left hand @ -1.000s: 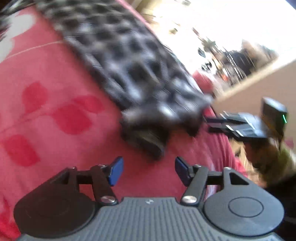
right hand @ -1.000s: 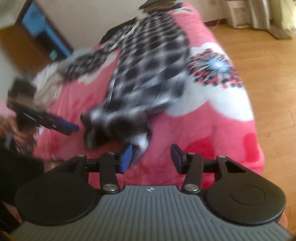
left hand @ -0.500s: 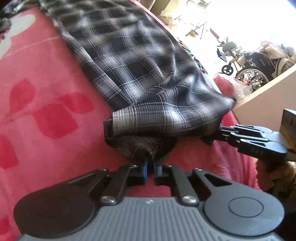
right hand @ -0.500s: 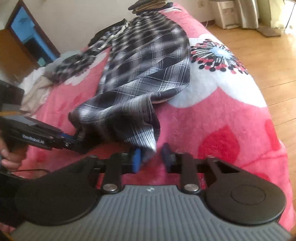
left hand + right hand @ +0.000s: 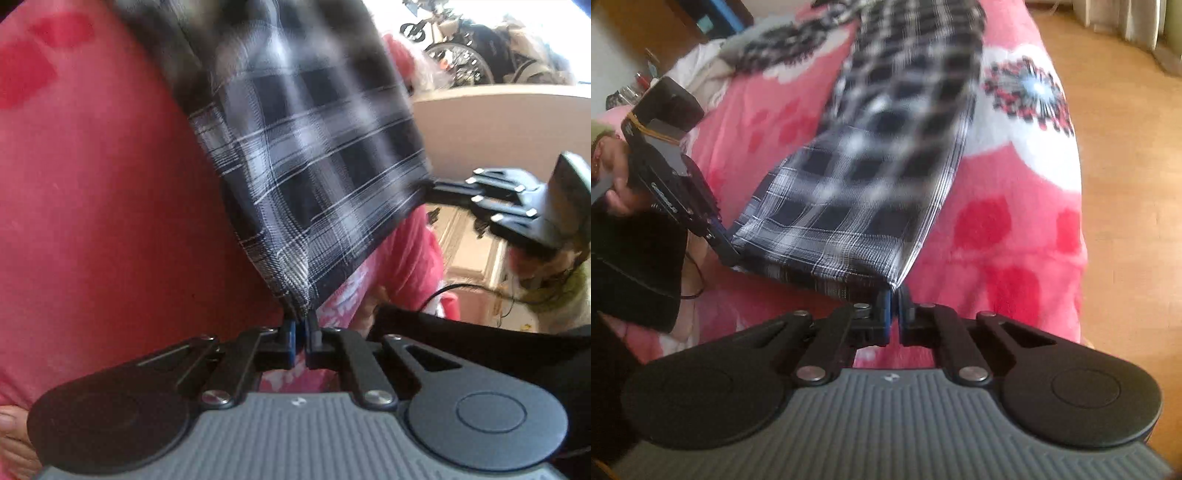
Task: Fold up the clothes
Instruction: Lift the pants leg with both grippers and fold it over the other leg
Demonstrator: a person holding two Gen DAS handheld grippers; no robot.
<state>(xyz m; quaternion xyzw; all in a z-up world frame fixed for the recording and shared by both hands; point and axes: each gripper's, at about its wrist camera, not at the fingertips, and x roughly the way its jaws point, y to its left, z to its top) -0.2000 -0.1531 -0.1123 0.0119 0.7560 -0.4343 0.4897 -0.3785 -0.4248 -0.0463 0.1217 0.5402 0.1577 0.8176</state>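
Left wrist view: pink blanket (image 5: pixel 110 184) with red leaf shapes filling the left side, a pale low wall (image 5: pixel 498 122) to the right, a wheelchair (image 5: pixel 458 62) in bright light beyond. Black-and-white plaid garment (image 5: pixel 314 166) lifted off the blanket, hanging taut and blurred down the middle. Left gripper (image 5: pixel 300 334) with jaws clenched on one bottom corner of the cloth. Right gripper (image 5: pixel 443 192) at the right edge, pinching the opposite corner, a hand (image 5: pixel 532 266) behind it.

Right wrist view: same pink blanket (image 5: pixel 1015 229) over a bed, a white patch with a dark flower print (image 5: pixel 1030 92) on it, wooden floor (image 5: pixel 1126 129) to the right. Plaid garment (image 5: pixel 886 177) stretched from the far end of the bed toward the camera, hem raised and spread wide between the two tools. Right gripper (image 5: pixel 894 314) with jaws clamped on the near right corner. Left gripper (image 5: pixel 726 251) at the left, closed on the other corner, held by a hand (image 5: pixel 617 184).
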